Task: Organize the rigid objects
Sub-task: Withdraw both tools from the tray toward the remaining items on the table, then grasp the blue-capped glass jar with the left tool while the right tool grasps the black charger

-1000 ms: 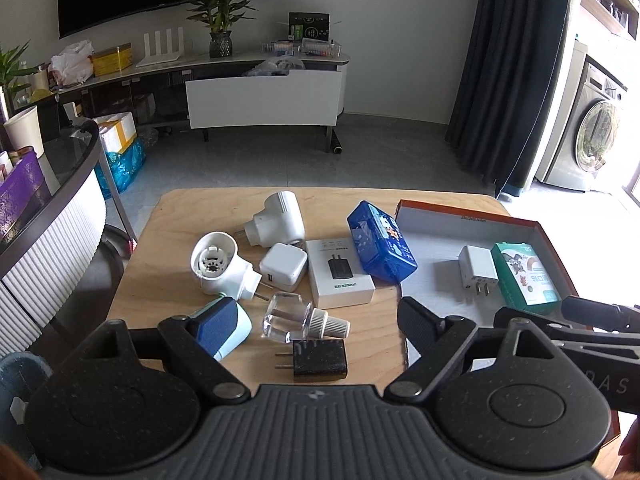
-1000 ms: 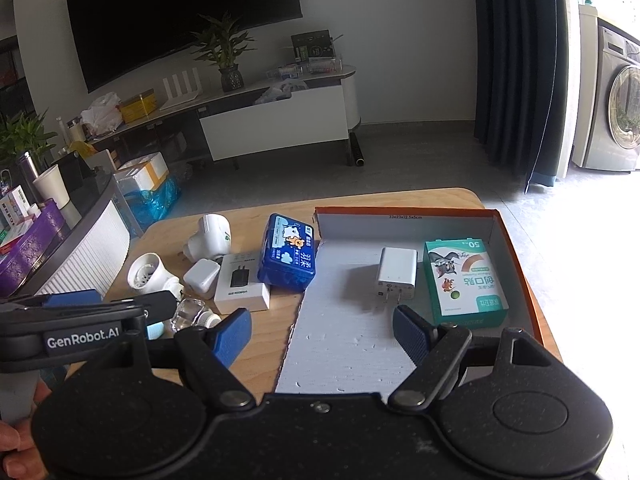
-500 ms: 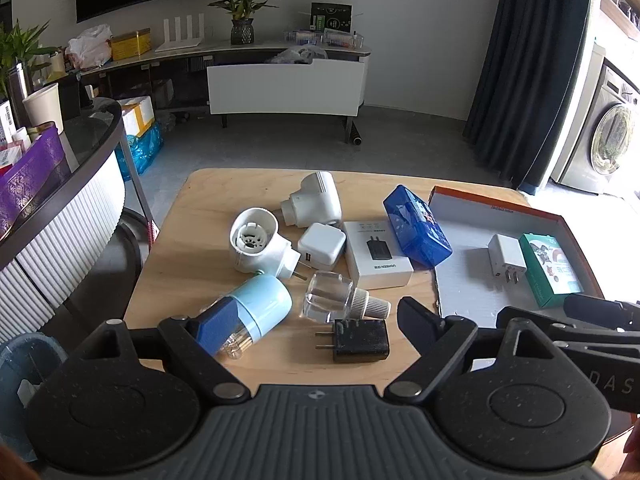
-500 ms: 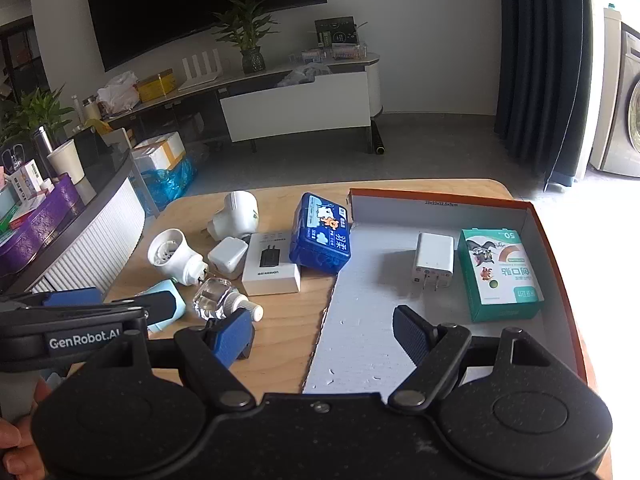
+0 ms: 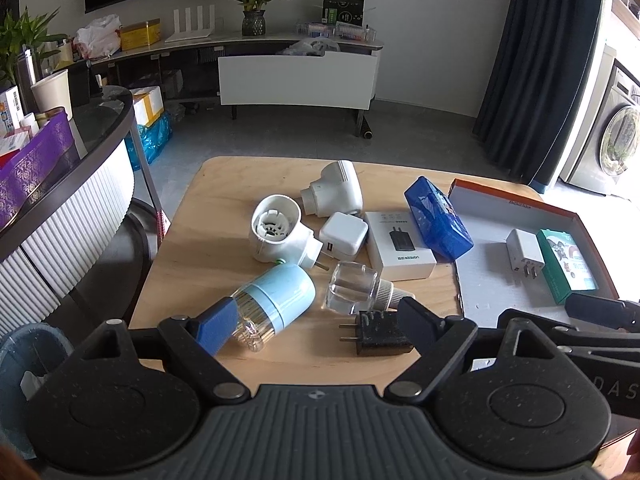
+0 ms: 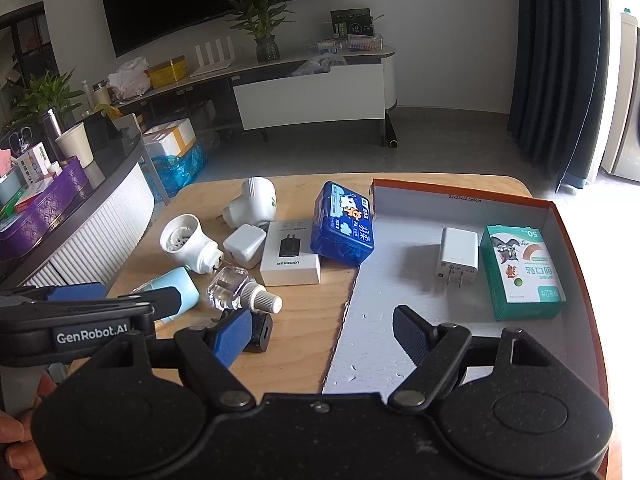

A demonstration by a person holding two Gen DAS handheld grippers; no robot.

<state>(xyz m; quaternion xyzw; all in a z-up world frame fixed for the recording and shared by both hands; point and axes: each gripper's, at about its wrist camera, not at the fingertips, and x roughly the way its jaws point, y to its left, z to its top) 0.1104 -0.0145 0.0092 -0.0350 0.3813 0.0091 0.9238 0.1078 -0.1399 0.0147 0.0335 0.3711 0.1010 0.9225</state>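
You are working over a round-cornered light wooden table [image 5: 224, 216], and the biggest thing on it is the shallow orange-rimmed cardboard tray with a white foam floor [image 6: 400, 280] on its right half. That tray looks like the place to gather things: a white wall charger with two prongs [image 6: 457, 255] and a green-and-white cardboard box [image 6: 520, 270] already lie in it, side by side.

The rest waits loose on the wood to the left of the tray. A blue printed tin [image 6: 344, 226] leans against the tray's near-left corner; beside it lies a white charger carton [image 5: 400, 246], then two white plug-in vaporiser units [image 5: 280, 234], a small white cube adapter [image 5: 343, 235], a pale blue cylinder with a clear end [image 5: 276, 300], a clear glass refill bottle with a ribbed white cap [image 5: 354, 288], and, smallest and nearest, a black two-prong charger [image 5: 380, 334].

Your left gripper [image 5: 316, 328] and right gripper [image 6: 322, 332] both hang with jaws spread wide, nothing between them.

I'd judge the black charger the likely first pick. Come down with the left gripper's pads on its flat sides, clear of the prongs and of the glass bottle touching its far edge, and close squarely so it doesn't twist.
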